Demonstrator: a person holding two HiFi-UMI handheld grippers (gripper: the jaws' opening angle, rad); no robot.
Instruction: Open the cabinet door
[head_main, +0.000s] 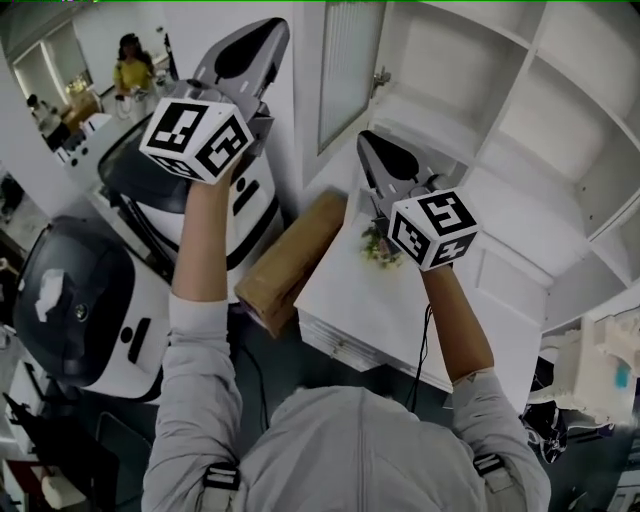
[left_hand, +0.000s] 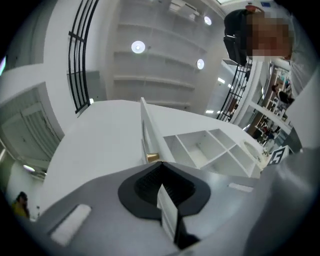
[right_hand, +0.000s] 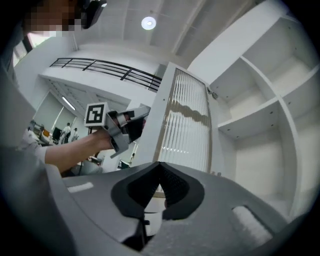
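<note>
The cabinet door (head_main: 350, 72), white-framed with ribbed glass, stands swung out from the white shelf cabinet (head_main: 520, 120). In the right gripper view the door (right_hand: 184, 120) fills the middle, its hinge edge against the shelves (right_hand: 250, 115). My left gripper (head_main: 262, 38) is raised left of the door with its jaws shut on nothing. In its own view the tips (left_hand: 159, 165) meet just short of the door's thin edge (left_hand: 144, 122) and a brass knob (left_hand: 153, 158). My right gripper (head_main: 376, 148) is shut and empty below the door; its tips (right_hand: 160, 165) point at the glass.
A cardboard box (head_main: 290, 262) leans beside a low white counter (head_main: 400, 310) that carries a small plant (head_main: 377, 246). White-and-black machines (head_main: 75, 300) stand at the left. A person in yellow (head_main: 131, 68) is far back.
</note>
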